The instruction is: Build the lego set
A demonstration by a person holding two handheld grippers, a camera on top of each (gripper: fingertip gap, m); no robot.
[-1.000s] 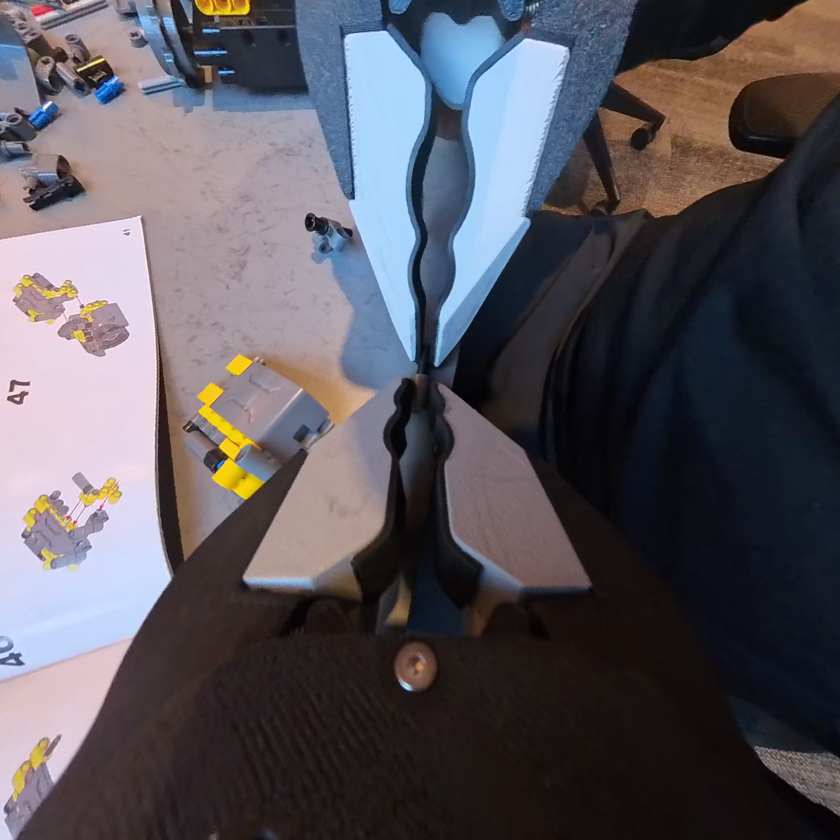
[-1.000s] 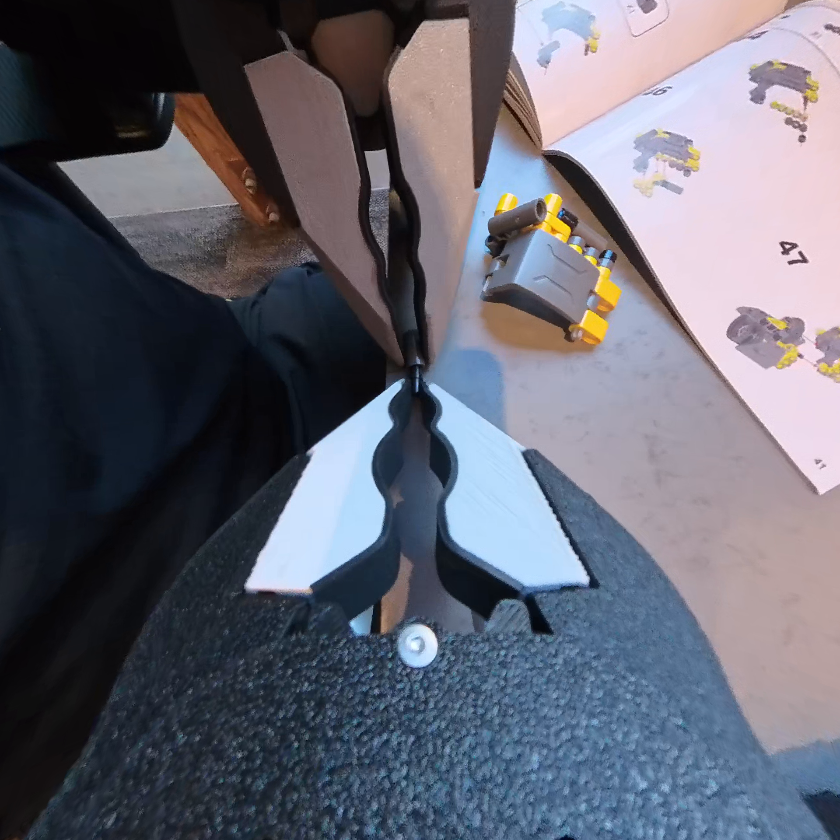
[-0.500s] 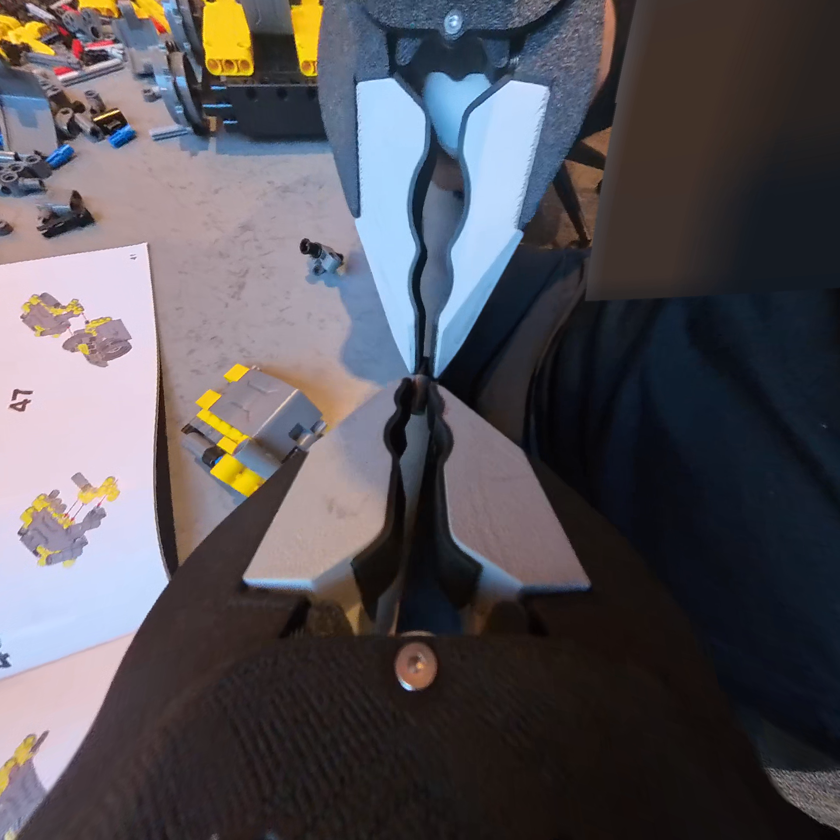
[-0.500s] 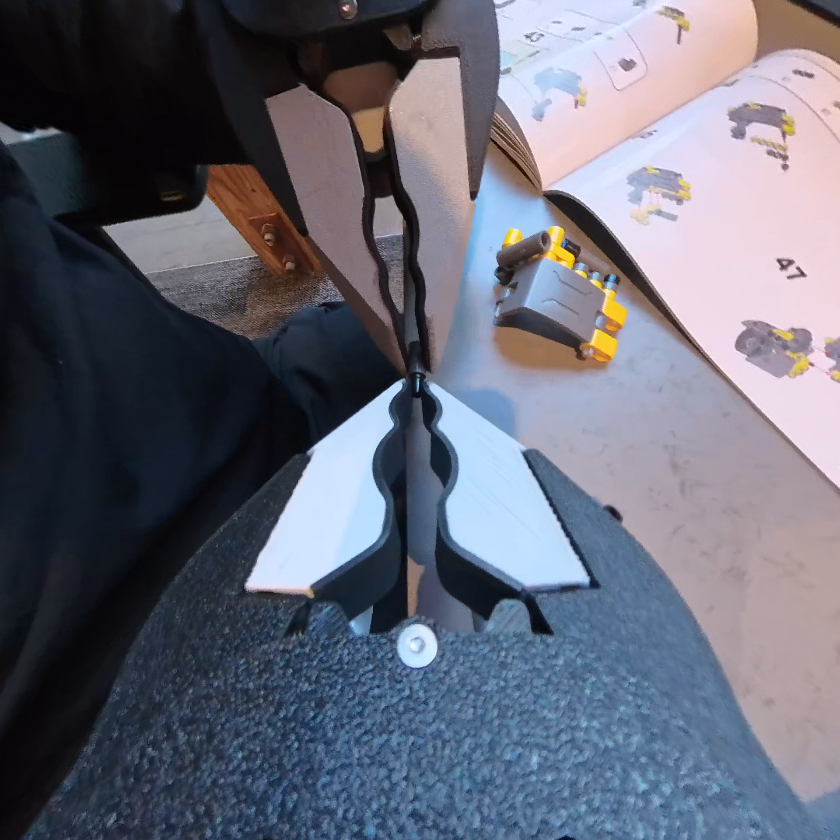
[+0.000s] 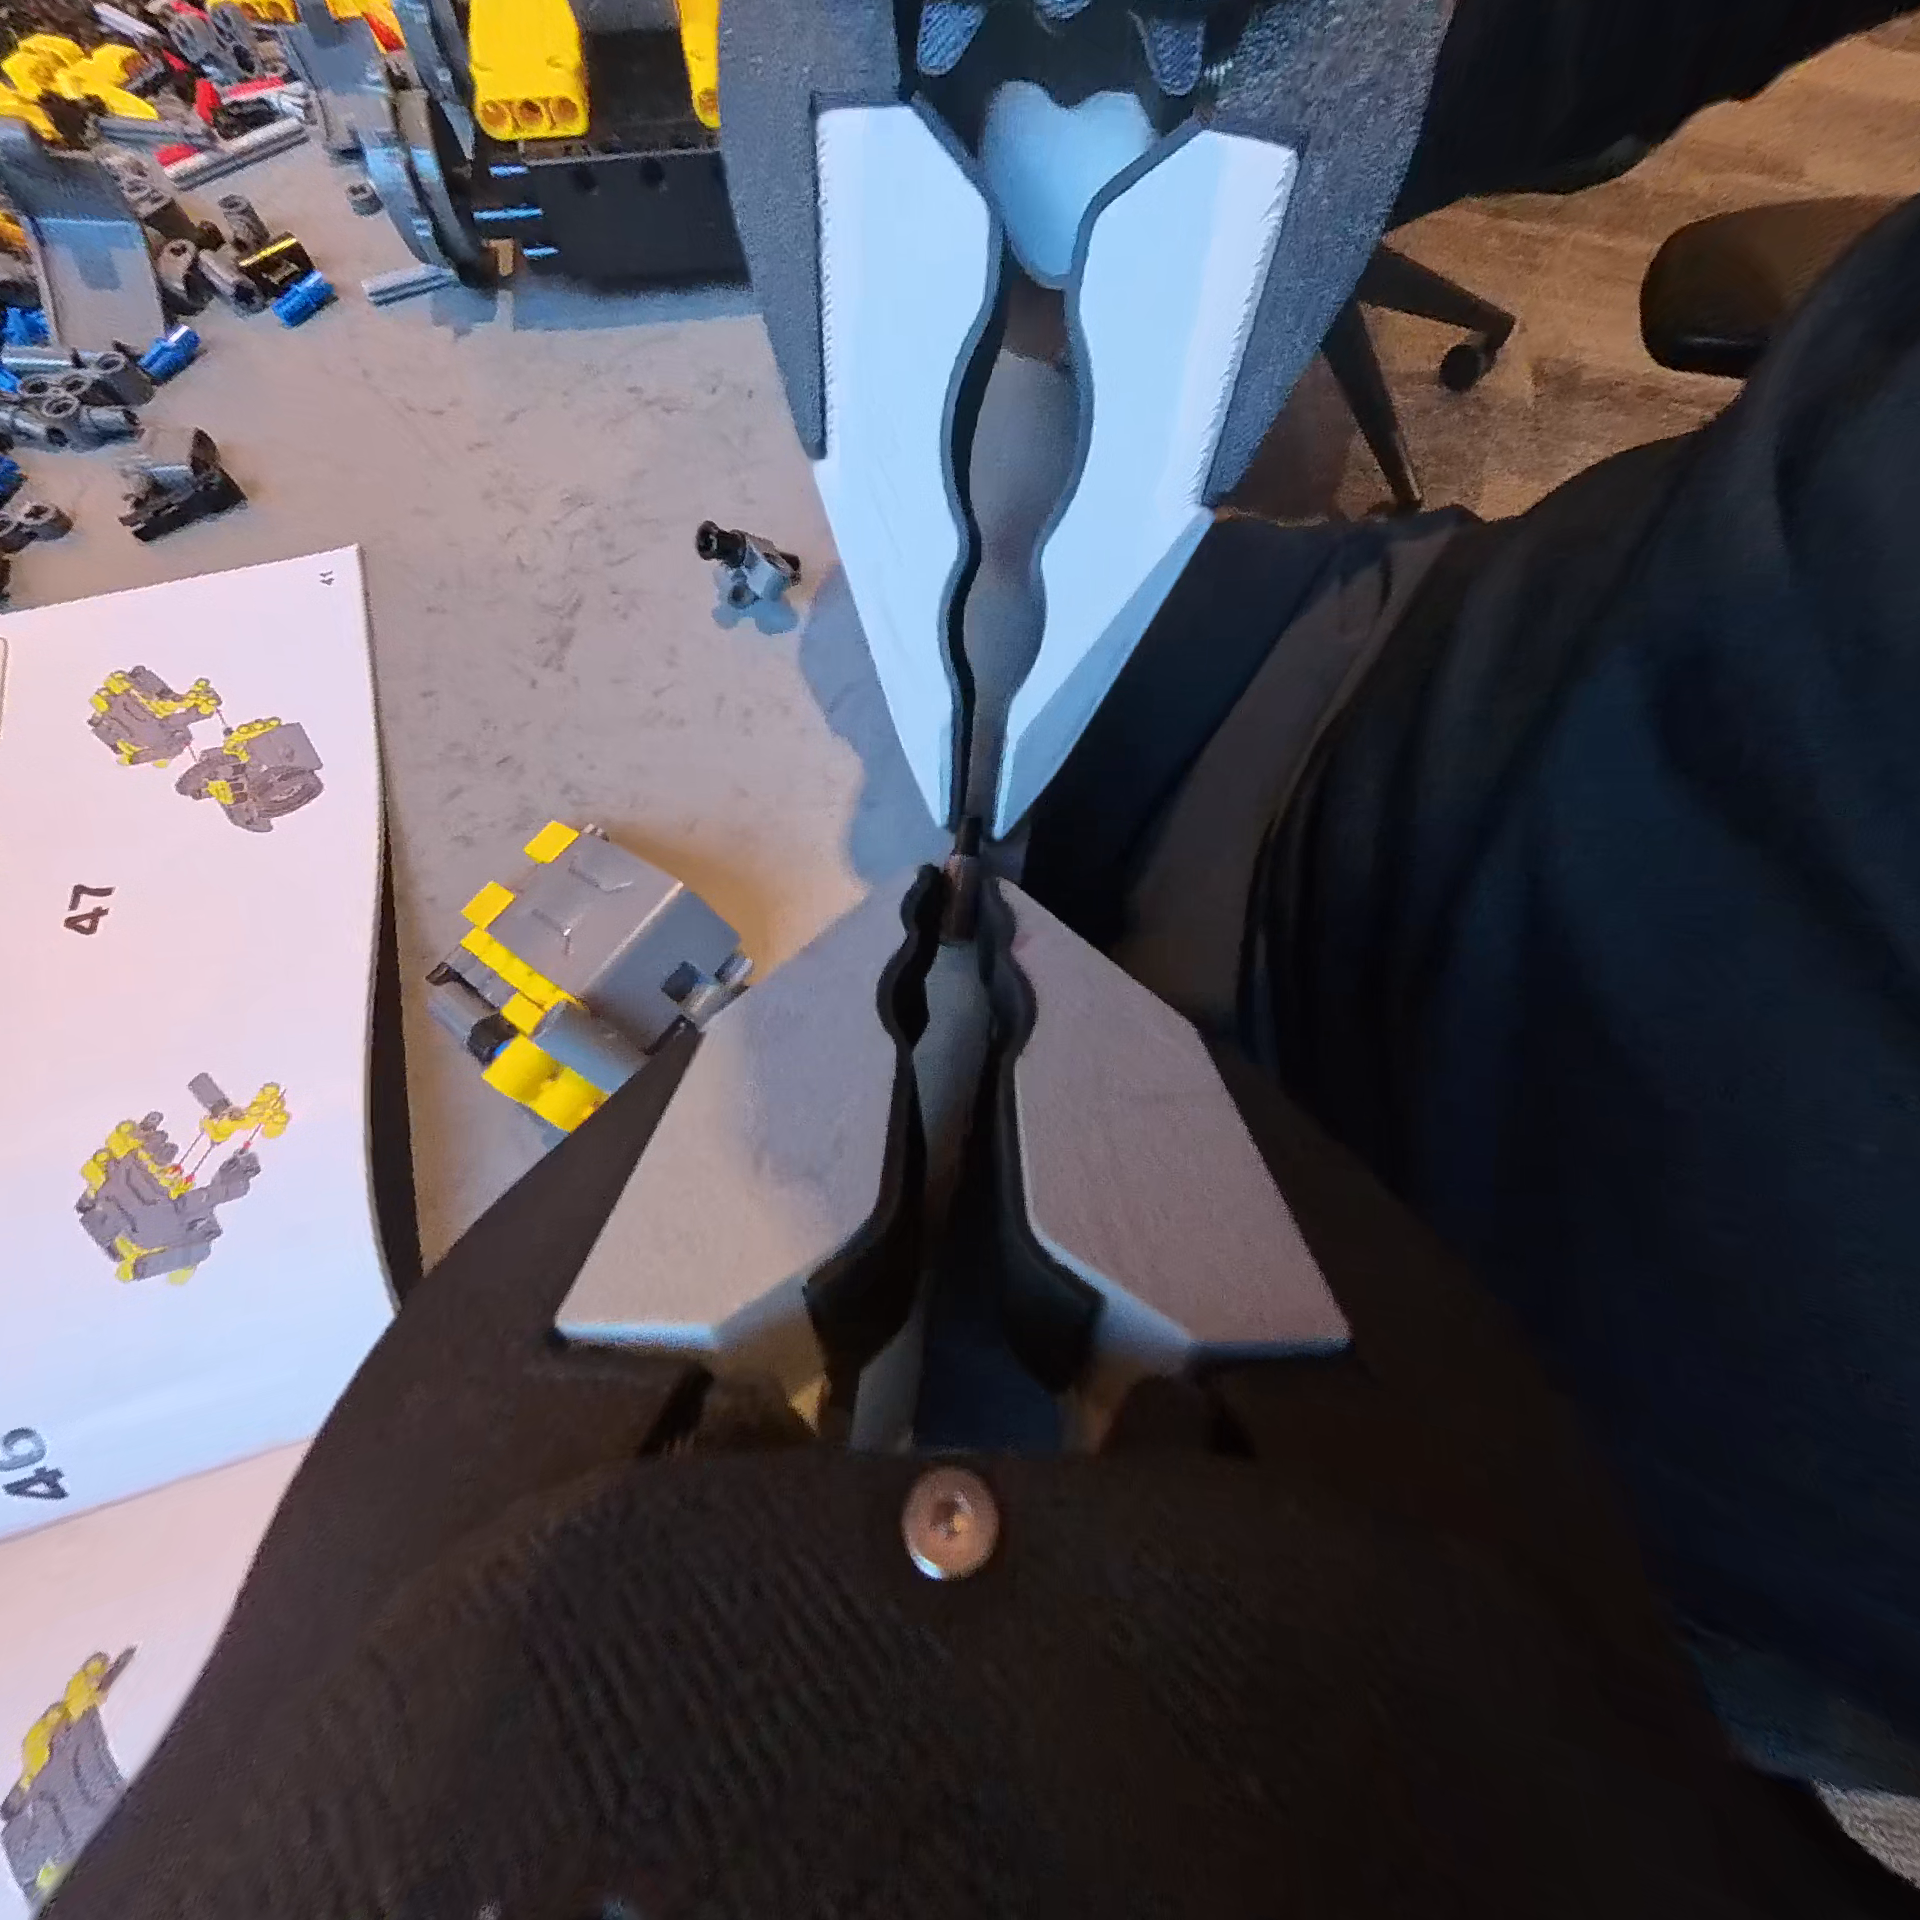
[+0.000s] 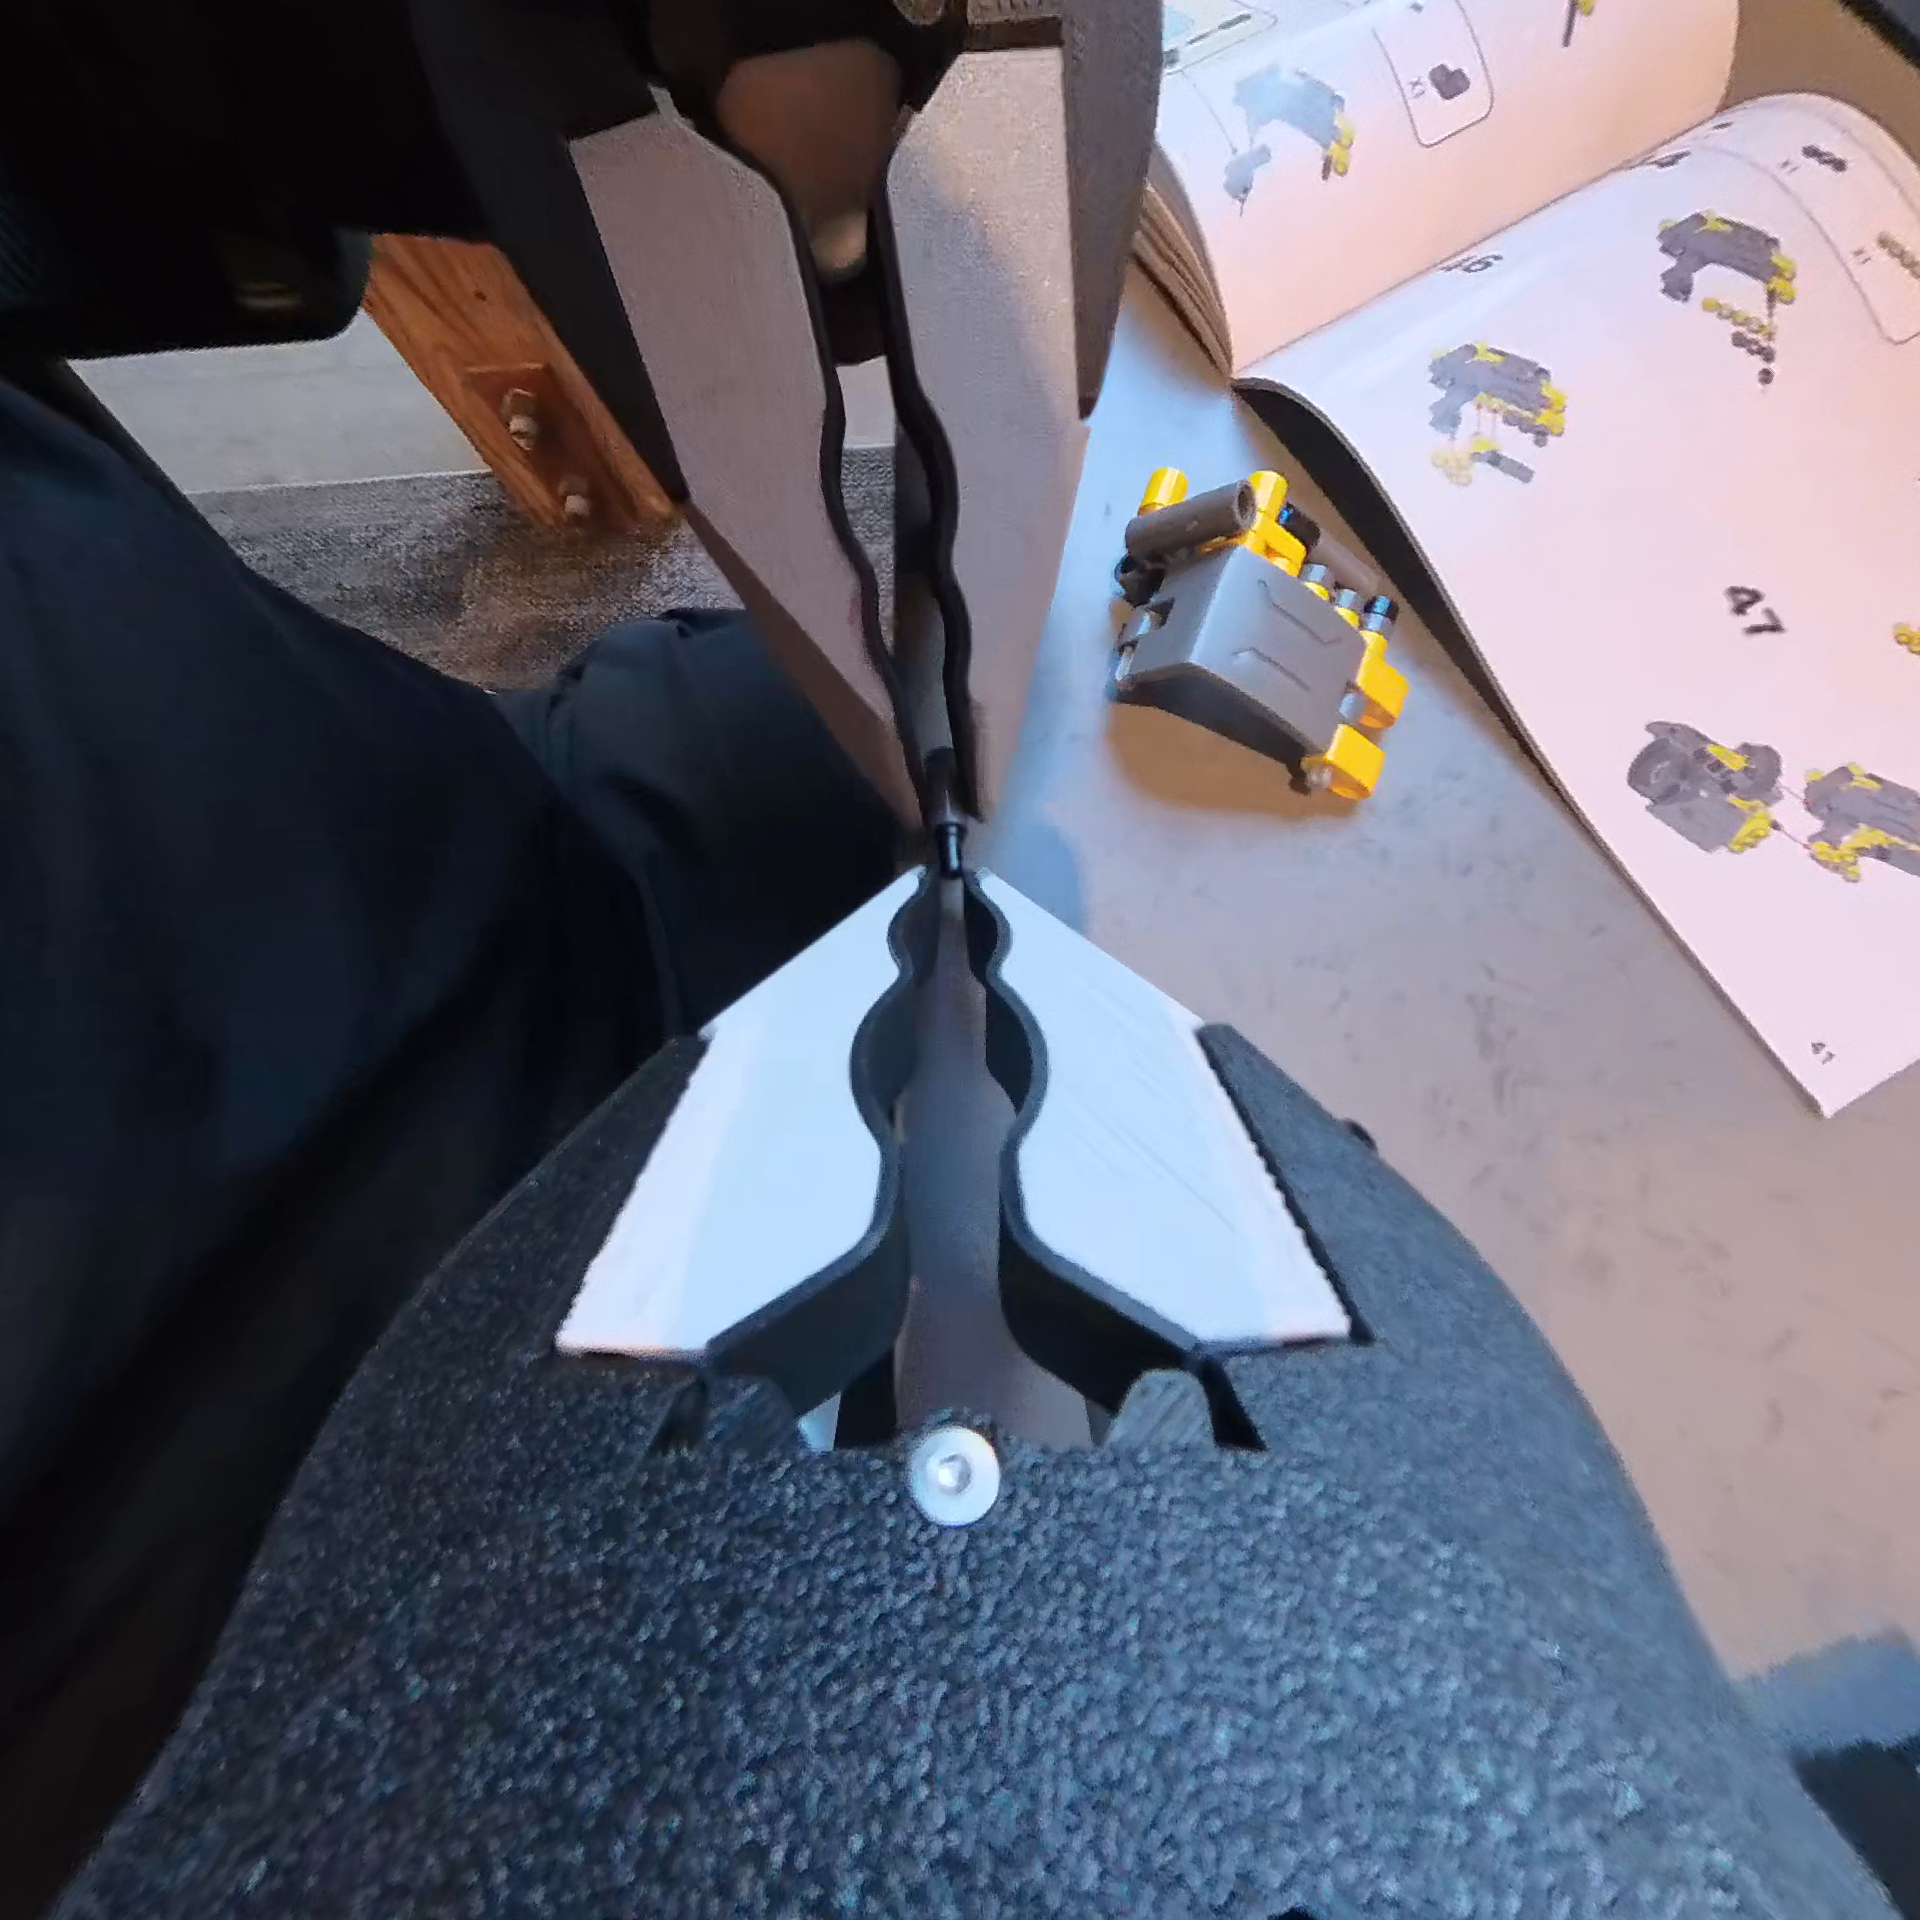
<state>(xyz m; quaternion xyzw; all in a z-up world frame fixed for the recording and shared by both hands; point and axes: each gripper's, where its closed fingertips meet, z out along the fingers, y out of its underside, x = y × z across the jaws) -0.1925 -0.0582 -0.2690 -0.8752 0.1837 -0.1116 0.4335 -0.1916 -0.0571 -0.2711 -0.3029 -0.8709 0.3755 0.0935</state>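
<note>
Grey table [image 5: 582, 436], booklet [image 5: 177, 935] alongside. Left gripper [image 5: 958, 902] and right gripper [image 6: 948, 871] both clamp one black pin [image 6: 945, 821] (tip-to-tip); misalignment could drop it.

A small black pin [image 6: 943, 821] is pinched tip to tip between left gripper [image 5: 958, 902] and right gripper [image 6: 943, 875], above the table edge.

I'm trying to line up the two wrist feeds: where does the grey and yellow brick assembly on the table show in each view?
Left wrist view: grey and yellow brick assembly lies left of centre, on the table just left of the left gripper.
Right wrist view: the same assembly sits upper right, right of the two meeting gripper tips.
Shared landmark: the open instruction booklet lies right beside it in both views.
</note>
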